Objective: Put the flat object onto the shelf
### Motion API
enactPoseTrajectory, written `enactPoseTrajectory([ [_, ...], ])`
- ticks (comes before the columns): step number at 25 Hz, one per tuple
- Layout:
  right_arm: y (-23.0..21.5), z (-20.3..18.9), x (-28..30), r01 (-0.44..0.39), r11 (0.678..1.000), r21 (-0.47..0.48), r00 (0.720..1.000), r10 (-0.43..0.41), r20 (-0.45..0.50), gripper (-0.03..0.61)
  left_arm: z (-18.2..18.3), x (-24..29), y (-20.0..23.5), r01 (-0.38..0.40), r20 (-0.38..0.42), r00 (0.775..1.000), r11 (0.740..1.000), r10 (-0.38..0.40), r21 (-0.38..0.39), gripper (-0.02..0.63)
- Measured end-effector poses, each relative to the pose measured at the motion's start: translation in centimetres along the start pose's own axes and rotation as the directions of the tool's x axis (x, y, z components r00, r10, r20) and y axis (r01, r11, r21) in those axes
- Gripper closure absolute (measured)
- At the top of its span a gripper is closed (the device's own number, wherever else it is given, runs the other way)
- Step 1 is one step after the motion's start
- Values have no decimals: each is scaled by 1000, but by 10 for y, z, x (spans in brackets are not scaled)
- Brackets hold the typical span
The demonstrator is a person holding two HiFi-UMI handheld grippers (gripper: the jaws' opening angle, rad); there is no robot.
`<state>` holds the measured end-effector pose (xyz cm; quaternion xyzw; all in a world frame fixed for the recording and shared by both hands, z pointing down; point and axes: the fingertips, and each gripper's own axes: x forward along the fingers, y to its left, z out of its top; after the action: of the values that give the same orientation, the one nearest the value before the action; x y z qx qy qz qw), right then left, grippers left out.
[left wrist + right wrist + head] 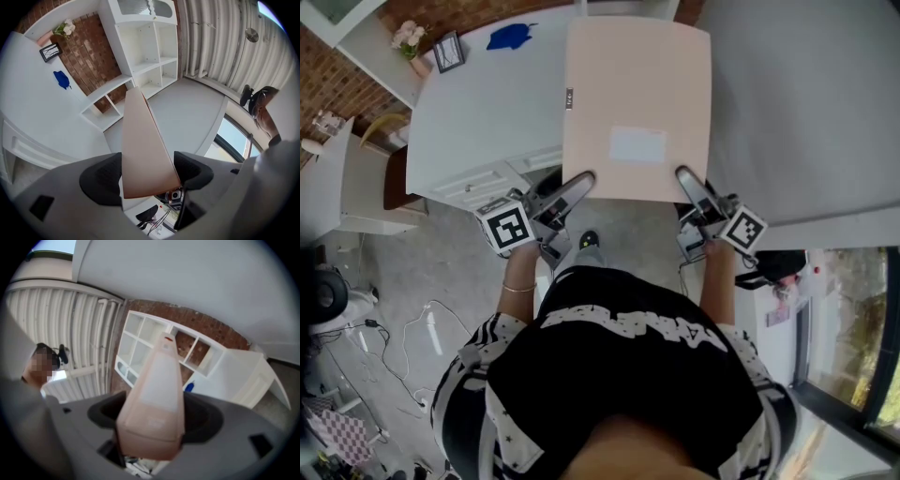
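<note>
Gripping the board [637,103] by its near edge, the left gripper [579,180] pinches the near left corner and the right gripper [686,176] the near right one, each with jaws closed to the board's thickness. The board hangs in the air by the white table's [487,103] right edge, its long axis pointing away from the person. The shelf [157,61] stands ahead against the brick wall, with neither hand nearer.

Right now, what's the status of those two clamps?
Left gripper, right gripper: both shut on near edge of flat pale-pink board. Board aloft, not yet on white cubby shelf. Nothing seen blocking.
</note>
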<state>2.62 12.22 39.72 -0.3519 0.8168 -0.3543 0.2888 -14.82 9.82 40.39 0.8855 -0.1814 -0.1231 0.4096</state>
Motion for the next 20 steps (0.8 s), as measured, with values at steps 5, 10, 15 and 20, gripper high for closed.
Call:
enactPoseTrajectory([
  [5, -13, 17, 17, 17, 1000, -2, 1000, -17, 26, 207, 20, 21, 13, 27, -17, 999, 1000, -27, -5, 258],
  [10, -24, 28, 32, 50, 999, 2, 997, -50, 59, 207, 39, 36, 28, 43, -52, 998, 999, -43, -7, 258],
  [15, -29, 35, 48, 73, 997, -7, 994, -72, 86, 207, 57, 46, 41, 66, -75, 995, 998, -67, -12, 258],
  [20, -37, 44, 55, 97, 995, -10, 989, -95, 113, 207, 68, 59, 50, 97, -84, 992, 995, -98, -16, 258],
])
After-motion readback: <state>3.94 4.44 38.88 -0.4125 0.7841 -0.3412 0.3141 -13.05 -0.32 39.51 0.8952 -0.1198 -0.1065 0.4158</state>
